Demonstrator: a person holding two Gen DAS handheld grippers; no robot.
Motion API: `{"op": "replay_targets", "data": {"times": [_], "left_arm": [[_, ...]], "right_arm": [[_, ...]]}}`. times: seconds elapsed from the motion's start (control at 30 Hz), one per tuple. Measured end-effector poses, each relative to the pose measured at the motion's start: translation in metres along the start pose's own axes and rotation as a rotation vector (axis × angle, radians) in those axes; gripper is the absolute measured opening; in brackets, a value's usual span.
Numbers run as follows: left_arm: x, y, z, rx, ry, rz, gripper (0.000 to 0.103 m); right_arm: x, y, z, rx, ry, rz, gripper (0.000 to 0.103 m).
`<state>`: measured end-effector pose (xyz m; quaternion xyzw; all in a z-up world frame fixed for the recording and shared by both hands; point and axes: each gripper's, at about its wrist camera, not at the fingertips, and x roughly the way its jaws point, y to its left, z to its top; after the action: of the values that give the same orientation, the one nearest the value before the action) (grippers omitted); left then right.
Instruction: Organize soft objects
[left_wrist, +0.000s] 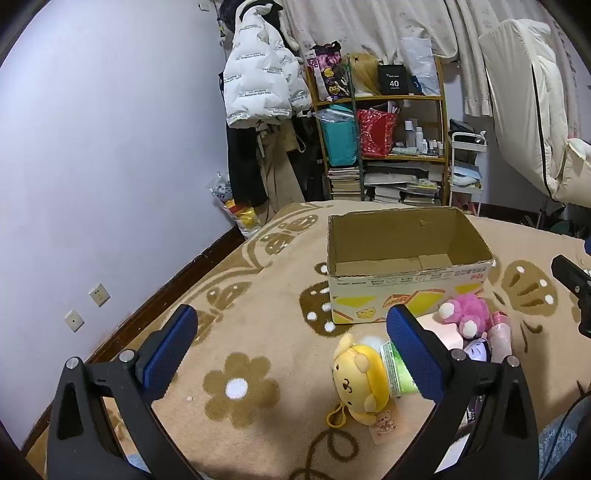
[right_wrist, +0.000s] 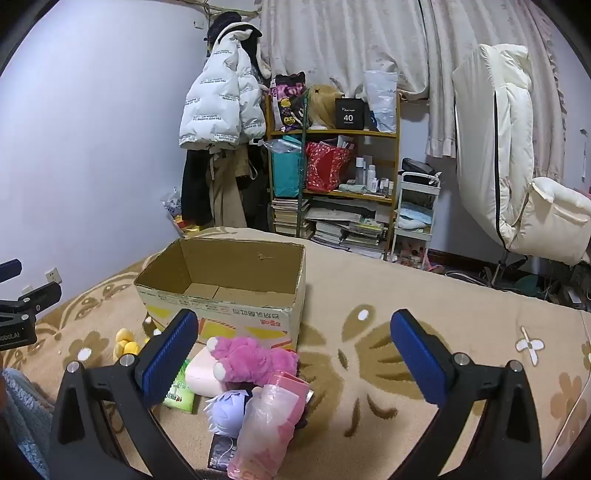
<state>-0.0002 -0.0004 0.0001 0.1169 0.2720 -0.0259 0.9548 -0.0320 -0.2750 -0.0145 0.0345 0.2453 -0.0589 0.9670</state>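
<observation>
An open cardboard box (left_wrist: 406, 288) stands on the beige flowered blanket (left_wrist: 258, 295); it shows empty in the right wrist view (right_wrist: 229, 295). In front of it lie a yellow plush (left_wrist: 360, 384), a pink plush (left_wrist: 467, 314), a green packet (left_wrist: 397, 369), a pale pink block (right_wrist: 201, 373), a purple-haired plush (right_wrist: 229, 406) and a pink wrapped roll (right_wrist: 269, 424). My left gripper (left_wrist: 291, 339) is open above the blanket, left of the yellow plush. My right gripper (right_wrist: 295, 343) is open above the pile by the pink plush (right_wrist: 255, 360). Both are empty.
A wooden shelf (left_wrist: 384, 147) with books, bags and bottles stands behind the bed, beside hanging coats (left_wrist: 258, 81). A white cart (right_wrist: 415, 214) and a white padded chair (right_wrist: 517, 166) stand at the right. The wall (left_wrist: 110, 147) runs along the bed's left side.
</observation>
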Motion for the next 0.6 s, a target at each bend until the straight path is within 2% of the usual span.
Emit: {"op": "replay_targets", "data": {"times": [0.6], "left_arm": [[0.0009, -0.0032, -0.0024, -0.006, 0.004, 0.001, 0.101]], "right_arm": [[-0.0013, 0.0003, 0.0006, -0.005, -0.007, -0.002, 0.103]]}}
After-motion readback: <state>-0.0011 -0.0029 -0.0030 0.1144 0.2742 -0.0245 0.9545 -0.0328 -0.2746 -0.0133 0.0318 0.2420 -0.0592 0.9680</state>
